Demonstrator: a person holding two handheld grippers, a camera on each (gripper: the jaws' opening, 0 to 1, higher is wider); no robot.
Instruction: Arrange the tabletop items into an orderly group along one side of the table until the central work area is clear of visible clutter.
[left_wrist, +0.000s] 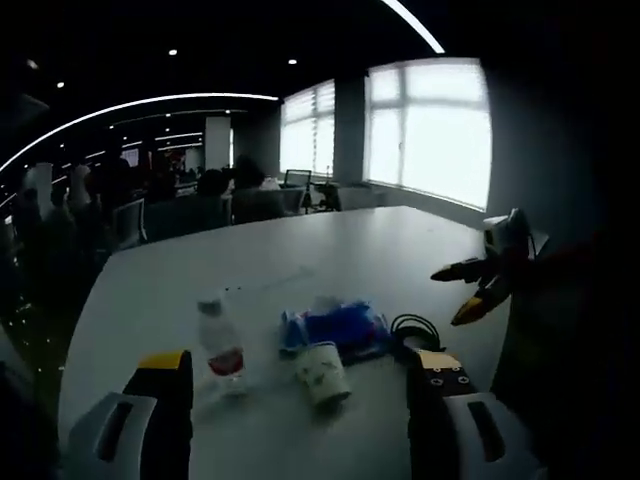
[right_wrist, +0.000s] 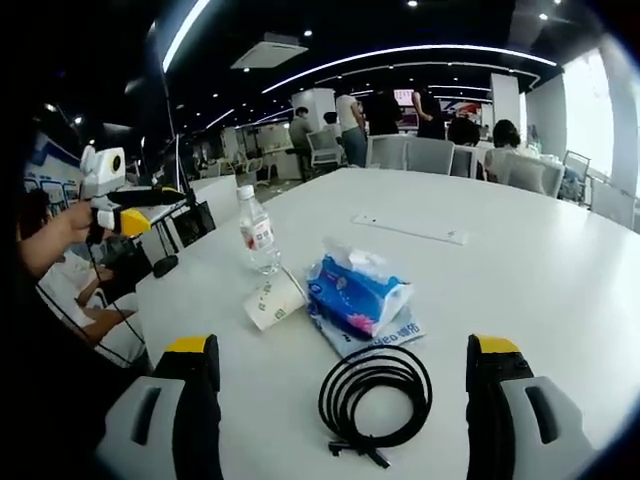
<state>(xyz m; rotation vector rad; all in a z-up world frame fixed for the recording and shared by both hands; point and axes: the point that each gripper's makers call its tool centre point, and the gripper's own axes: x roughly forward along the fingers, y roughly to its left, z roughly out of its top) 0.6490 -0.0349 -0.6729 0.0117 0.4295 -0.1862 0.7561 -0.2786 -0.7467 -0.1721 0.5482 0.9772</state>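
On the white desk (right_wrist: 520, 250), left to right in the right gripper view: water bottle (right_wrist: 258, 233) at 11 o'clock, tipped paper cup (right_wrist: 273, 299), blue tissue pack (right_wrist: 357, 292) at 12, coiled black cable (right_wrist: 376, 394) nearest. Left tool (left_wrist: 300, 400) and right tool (right_wrist: 340, 400) both wide open, empty.

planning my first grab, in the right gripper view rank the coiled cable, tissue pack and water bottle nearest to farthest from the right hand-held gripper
1. Coiled black cable, between the open jaws.
2. Blue plastic tissue pack, centre, beyond the cable.
3. Clear plastic water bottle with red label, upright, farther back on the left.
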